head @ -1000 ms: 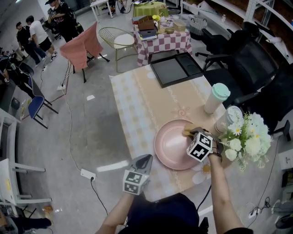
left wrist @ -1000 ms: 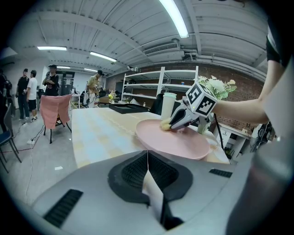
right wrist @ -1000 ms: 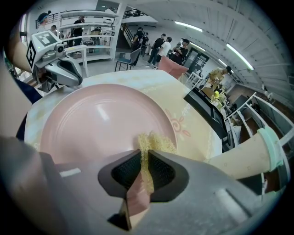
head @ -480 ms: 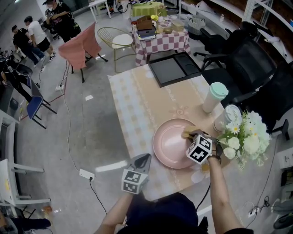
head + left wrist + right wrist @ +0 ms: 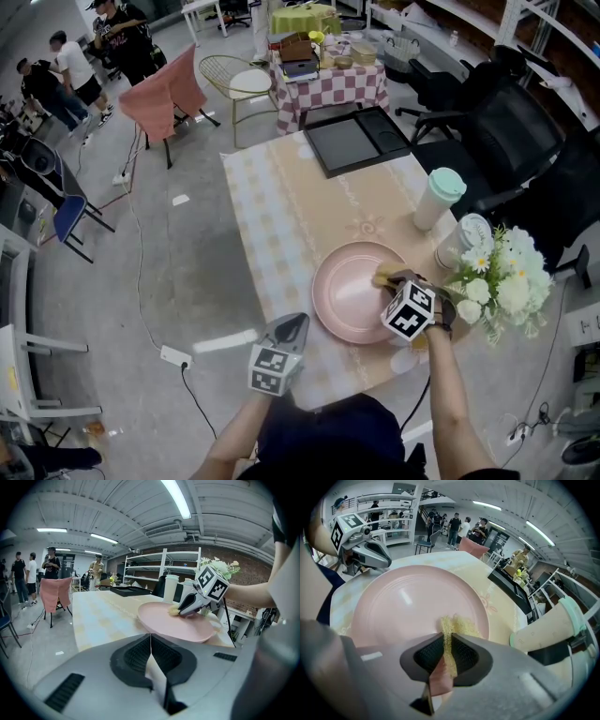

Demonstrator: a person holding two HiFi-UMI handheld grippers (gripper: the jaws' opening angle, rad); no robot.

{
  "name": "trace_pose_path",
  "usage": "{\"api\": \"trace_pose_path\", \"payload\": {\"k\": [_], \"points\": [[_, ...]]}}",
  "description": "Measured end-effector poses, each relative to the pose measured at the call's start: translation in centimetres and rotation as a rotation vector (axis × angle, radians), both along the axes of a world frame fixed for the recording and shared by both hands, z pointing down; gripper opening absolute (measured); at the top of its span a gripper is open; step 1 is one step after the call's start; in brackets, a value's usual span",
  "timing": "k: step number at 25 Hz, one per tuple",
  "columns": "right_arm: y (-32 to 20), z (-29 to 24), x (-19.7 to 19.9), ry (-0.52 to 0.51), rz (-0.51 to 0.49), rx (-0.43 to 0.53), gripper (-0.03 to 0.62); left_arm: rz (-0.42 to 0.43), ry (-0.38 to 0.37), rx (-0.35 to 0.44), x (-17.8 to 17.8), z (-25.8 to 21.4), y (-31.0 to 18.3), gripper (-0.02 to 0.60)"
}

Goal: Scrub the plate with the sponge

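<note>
On the tabletop (image 5: pixel 281 216), near edge, under a pale checked cloth with a beige runner: pink plate (image 5: pixel 349 298), flat, right of centre.

Right claw (image 5: pixel 387 277): clenched on the sponge (image 5: pixel 457 627). The right gripper view shows the yellow sponge pinched between the two dark pads, with its free end sticking out past the tips and lying on the plate. Contact is on the plate's far-right part, just inside the rim. From the head view, the marker cube sits over the plate's right edge, and the forearm comes in from the near right.

Left claw (image 5: pixel 296 326): clenched, nothing between the pads. The left gripper view shows them pressed together along one seam. It hangs at the near-left edge of the tabletop, just beside the plate's left rim and apart from it, with its tip towards the plate. It does not touch plate or sponge.

Other items:
- Cream tumbler (image 5: pixel 439 199) with a mint-green lid, upright, beyond the plate on the right.
- Glass jar (image 5: pixel 466 240), just beside the plate's right rim, between tumbler and flowers.
- Bunch of white flowers (image 5: pixel 506 281), at the tabletop's right edge, near the right claw.
- Black tray (image 5: pixel 356 141), at the far end, well apart from the plate.

Plate surface looks uniformly pink with one light glare streak; residue cannot be judged.
</note>
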State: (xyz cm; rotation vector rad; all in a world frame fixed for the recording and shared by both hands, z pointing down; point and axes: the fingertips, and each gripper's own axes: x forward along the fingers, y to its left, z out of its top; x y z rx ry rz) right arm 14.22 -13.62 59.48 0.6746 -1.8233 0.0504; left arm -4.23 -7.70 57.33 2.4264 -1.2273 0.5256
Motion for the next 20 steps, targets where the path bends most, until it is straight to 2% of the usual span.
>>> {"api": "trace_pose_path", "payload": {"k": [20], "points": [[3.2,-0.1,0.0,-0.021,0.023,-0.025,0.051,-0.009,0.0,0.008,0.0,-0.1,0.1,0.012]]}}
